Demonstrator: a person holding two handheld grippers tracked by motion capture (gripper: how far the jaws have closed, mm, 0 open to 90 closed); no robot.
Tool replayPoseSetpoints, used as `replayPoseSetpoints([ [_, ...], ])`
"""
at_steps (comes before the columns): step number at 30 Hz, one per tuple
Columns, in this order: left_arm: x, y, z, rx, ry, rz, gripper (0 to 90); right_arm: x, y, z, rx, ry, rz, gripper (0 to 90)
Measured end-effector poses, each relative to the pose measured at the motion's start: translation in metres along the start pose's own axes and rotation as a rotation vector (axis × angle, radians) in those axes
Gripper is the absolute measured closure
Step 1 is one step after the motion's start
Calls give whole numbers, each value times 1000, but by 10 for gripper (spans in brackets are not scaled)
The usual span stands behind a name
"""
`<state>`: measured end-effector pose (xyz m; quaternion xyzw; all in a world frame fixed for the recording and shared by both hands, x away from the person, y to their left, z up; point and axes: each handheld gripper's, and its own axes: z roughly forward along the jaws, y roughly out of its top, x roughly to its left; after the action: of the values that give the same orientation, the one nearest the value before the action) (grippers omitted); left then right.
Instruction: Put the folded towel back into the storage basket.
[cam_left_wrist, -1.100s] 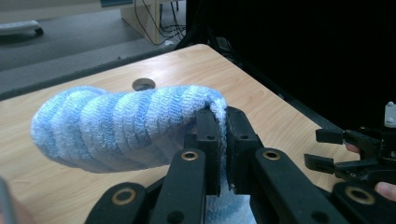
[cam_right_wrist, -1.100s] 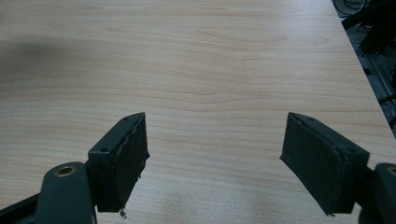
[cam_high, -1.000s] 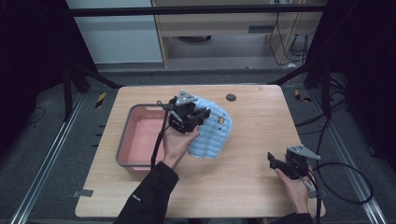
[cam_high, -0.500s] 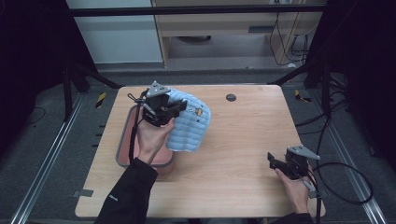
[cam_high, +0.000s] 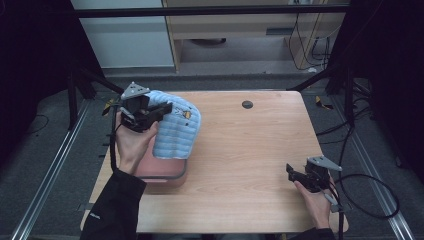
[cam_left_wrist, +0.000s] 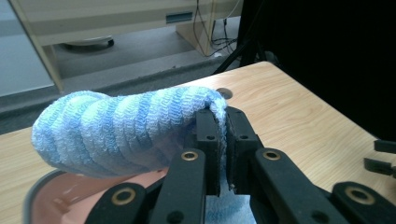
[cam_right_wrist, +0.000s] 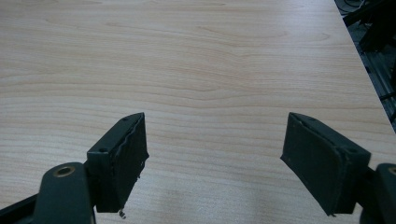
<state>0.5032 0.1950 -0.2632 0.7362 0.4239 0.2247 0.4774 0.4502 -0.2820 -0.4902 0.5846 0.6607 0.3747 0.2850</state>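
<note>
My left gripper (cam_high: 161, 110) pinches the blue striped knitted cloth (cam_high: 175, 131) above the pink tray (cam_high: 165, 177); next, I judge, lower and release. Right gripper (cam_high: 296, 173) spread, idle.

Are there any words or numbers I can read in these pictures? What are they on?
None can be read.
Blue striped towel held by the left gripper: a small dark and yellow patch, too blurred to read.
Cabinet behind the table: a small label, too blurred to read.

L tool (cam_high: 162, 111) raised, jaws clamped; R tool (cam_high: 291, 171) low, jaws apart.
</note>
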Motion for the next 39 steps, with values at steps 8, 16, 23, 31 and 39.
replayPoseSetpoints([
  [8,22,-3,-6,39,34,-8,855,0,0,0,4,0,-2,216],
  [16,37,-16,3,84,60,-30,855,0,0,0,4,2,-1,216],
  [23,47,-31,17,135,82,-47,855,0,0,0,6,0,0,215],
  [31,48,-46,34,175,68,-59,855,0,0,1,9,2,-1,213],
  [39,45,-53,49,174,28,-58,854,0,0,1,8,1,-5,213],
])
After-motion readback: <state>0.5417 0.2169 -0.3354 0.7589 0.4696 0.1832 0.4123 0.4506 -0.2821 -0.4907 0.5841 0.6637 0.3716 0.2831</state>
